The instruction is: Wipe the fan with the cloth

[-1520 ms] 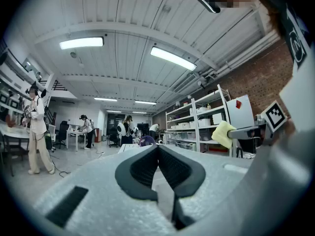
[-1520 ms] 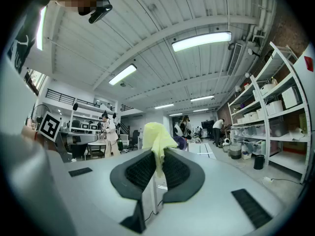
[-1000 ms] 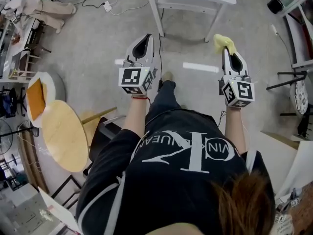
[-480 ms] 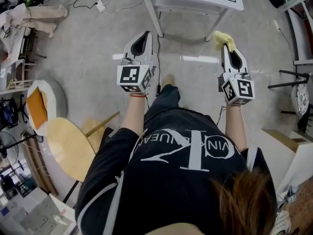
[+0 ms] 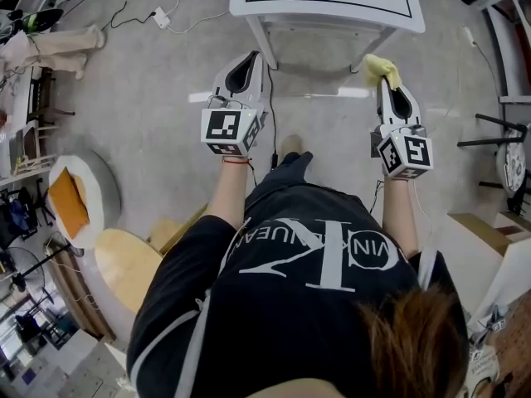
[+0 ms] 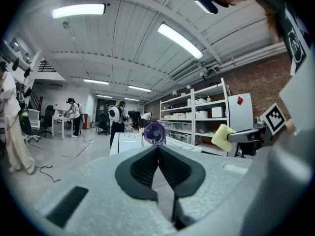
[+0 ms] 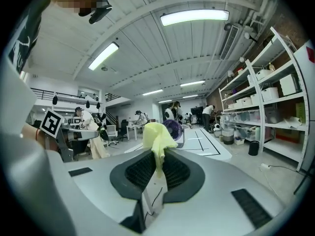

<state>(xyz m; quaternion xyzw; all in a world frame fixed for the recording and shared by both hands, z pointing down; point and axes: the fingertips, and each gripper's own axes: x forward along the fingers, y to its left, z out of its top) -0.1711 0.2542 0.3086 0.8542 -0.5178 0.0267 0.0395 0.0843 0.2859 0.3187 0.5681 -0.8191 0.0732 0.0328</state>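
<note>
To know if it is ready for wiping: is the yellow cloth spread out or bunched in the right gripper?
Bunched. The cloth stands crumpled above the right gripper, pinched at its lower end.

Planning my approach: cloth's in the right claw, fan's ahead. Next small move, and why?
Probably bring the right claw forward toward the fan: it is shut on the yellow cloth, but the fan stands on the white table ahead, clearly apart from the cloth.

Bright ceiling strip lights point(image 7: 194, 17), fisheye-warped edges

Fan point(image 7: 175, 129) half behind cloth point(image 7: 156, 135), table point(image 5: 323, 7) cropped at top
</note>
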